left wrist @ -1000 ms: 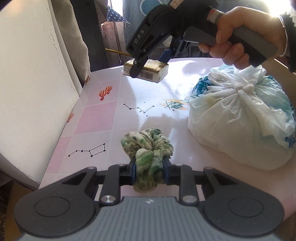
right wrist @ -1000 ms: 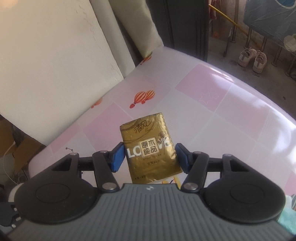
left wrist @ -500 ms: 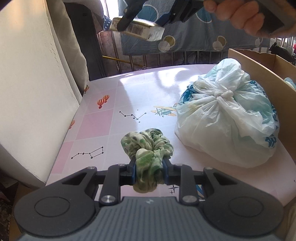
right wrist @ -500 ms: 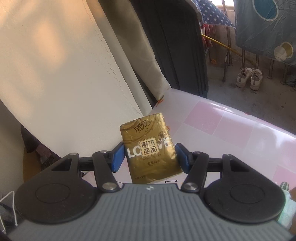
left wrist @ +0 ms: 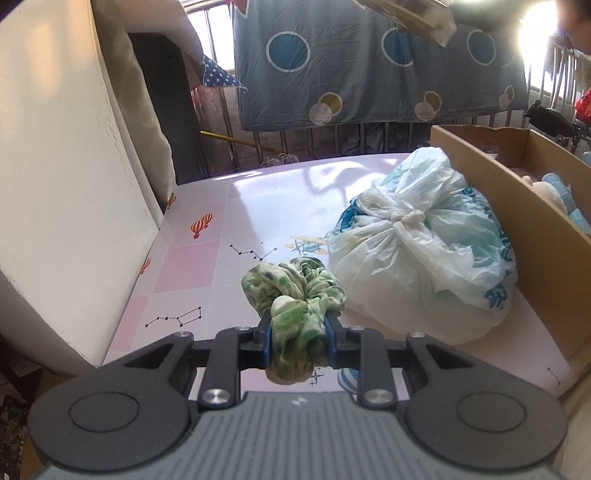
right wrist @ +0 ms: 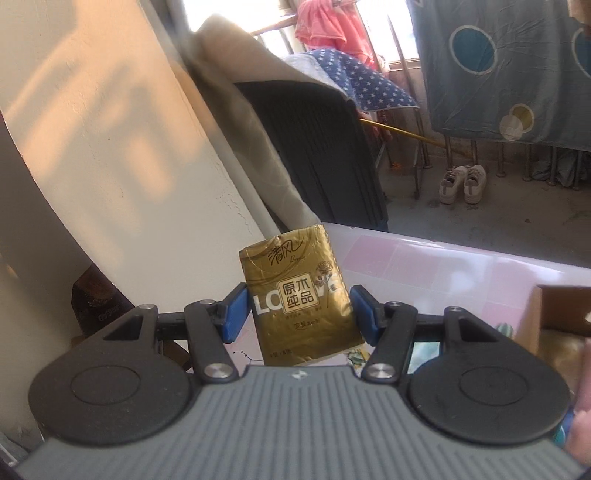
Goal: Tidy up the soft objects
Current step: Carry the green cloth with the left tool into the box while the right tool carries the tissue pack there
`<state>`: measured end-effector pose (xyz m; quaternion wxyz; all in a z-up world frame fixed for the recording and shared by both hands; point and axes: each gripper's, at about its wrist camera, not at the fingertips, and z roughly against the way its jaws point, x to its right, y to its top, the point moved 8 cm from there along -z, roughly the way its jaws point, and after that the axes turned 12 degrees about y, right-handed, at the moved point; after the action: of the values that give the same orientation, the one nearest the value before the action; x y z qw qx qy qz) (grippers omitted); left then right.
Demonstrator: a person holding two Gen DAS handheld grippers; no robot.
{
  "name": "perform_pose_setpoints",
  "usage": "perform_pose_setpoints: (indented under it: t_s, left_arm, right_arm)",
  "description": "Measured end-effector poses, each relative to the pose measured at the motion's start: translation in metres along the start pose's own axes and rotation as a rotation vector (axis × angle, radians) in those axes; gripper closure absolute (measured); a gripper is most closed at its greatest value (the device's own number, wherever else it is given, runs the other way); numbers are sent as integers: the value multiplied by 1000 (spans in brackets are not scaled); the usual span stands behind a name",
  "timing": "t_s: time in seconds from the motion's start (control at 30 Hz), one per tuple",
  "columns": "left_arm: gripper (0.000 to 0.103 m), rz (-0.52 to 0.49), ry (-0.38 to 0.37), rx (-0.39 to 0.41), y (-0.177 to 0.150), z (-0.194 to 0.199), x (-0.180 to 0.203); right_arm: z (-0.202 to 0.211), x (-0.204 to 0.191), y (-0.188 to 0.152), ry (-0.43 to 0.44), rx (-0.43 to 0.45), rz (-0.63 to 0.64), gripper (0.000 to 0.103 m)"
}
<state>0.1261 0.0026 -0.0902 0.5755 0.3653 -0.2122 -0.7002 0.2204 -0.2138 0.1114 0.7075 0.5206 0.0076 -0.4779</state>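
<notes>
My left gripper (left wrist: 297, 332) is shut on a green and white scrunchie (left wrist: 295, 291) and holds it above the near edge of the pink table (left wrist: 229, 221). My right gripper (right wrist: 299, 317) is shut on a gold tissue pack (right wrist: 295, 291), held high above the table; the pack also shows blurred at the top of the left wrist view (left wrist: 410, 14). A knotted white plastic bag (left wrist: 417, 247) lies on the table to the right of the scrunchie.
A cardboard box (left wrist: 517, 206) with plush items stands at the table's right edge, and its corner shows in the right wrist view (right wrist: 554, 306). A white cushion (left wrist: 55, 184) leans along the left. A blue dotted cloth (left wrist: 369, 62) hangs on railings behind.
My right gripper has risen with the tissue pack, from just above the table's far side to high overhead. My left gripper has lifted slightly, still shut on the scrunchie.
</notes>
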Motion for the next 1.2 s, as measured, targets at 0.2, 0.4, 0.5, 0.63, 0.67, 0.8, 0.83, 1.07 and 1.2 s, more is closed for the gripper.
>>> perform_pose_setpoints:
  t_s: [0.2, 0.4, 0.5, 0.63, 0.67, 0.8, 0.83, 1.07, 1.2]
  left_arm:
    - [76, -28, -87, 82, 28, 32, 28]
    - [76, -51, -199, 146, 59, 60, 68]
    - [76, -62, -239, 166, 73, 68, 86]
    - [76, -77, -272, 179, 86, 71, 108]
    - [76, -82, -278, 179, 88, 71, 114]
    - [76, -103, -292, 175, 93, 68, 134]
    - [76, -108, -295, 172, 93, 66, 138]
    - [75, -151, -314, 151, 96, 56, 165]
    - [75, -179, -332, 150, 98, 54, 181]
  right_arm:
    - [104, 39, -51, -124, 60, -105, 45]
    - [182, 85, -123, -245, 69, -231, 45]
    - [202, 112, -159, -298, 47, -298, 45]
    - [187, 164, -187, -367, -31, -369, 45]
    - [179, 176, -189, -375, -54, -387, 45]
    - [145, 219, -205, -391, -165, -442, 45]
    - [134, 229, -207, -392, -197, -452, 45]
    - [90, 239, -226, -378, -342, -447, 42]
    - [92, 240, -225, -354, -313, -484, 32]
